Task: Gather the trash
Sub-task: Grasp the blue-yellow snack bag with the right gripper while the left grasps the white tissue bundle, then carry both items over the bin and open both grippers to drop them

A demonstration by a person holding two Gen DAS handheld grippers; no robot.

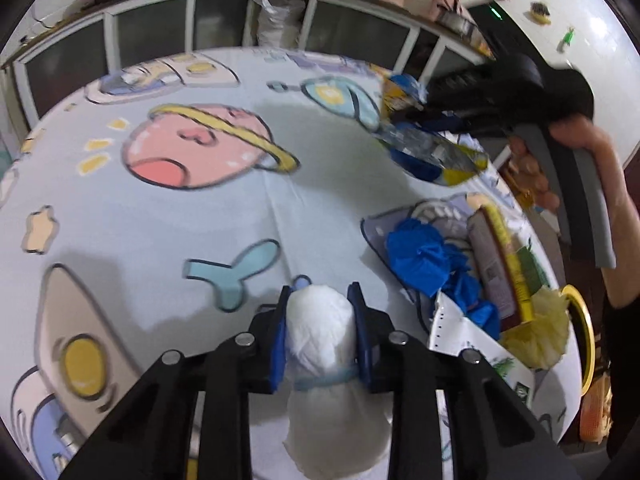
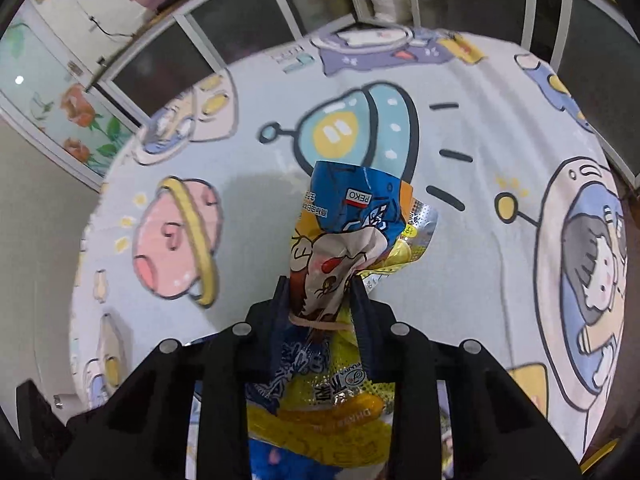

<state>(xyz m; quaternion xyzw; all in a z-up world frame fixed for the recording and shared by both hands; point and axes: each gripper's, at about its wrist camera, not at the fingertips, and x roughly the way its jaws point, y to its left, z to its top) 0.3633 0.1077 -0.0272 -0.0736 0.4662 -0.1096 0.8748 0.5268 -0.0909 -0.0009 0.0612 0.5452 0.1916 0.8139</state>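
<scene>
Two tools are ours, one in each hand, and both are narrowed onto trash. Nearest in the left wrist view, the left tool (image 1: 320, 296) has its blue pads pressed on either side of a white tissue wad (image 1: 320, 320), which bulges up between the fingers and runs down under the frame. In the right wrist view, the right tool (image 2: 320, 284) is pinched on a crumpled snack wrapper (image 2: 352, 216); the fingers squeeze its waist, the blue and yellow upper part stands up past the tips, and the yellow lower part hangs beneath the frame.

From the left wrist view we also see the right tool across the table, gripped by a hand (image 1: 580, 132), with the wrapper dangling from it above the cloth.

Both tools are over a table spread with a pale blue cloth (image 1: 200, 220) printed with cartoon planets, rockets and astronauts. Just right of the left tool lies a heap of more trash (image 1: 460, 272): crumpled blue plastic, torn white paper, a flat packet with a yellow edge and a yellow crinkled piece, all touching one another near the table's right edge.

Beyond the table we see a row of dark glass panels in white frames (image 1: 160, 36), with a shelf above carrying pink basins and bottles. Far left in the right wrist view stands a panel painted with orange flowers (image 2: 80, 120).
</scene>
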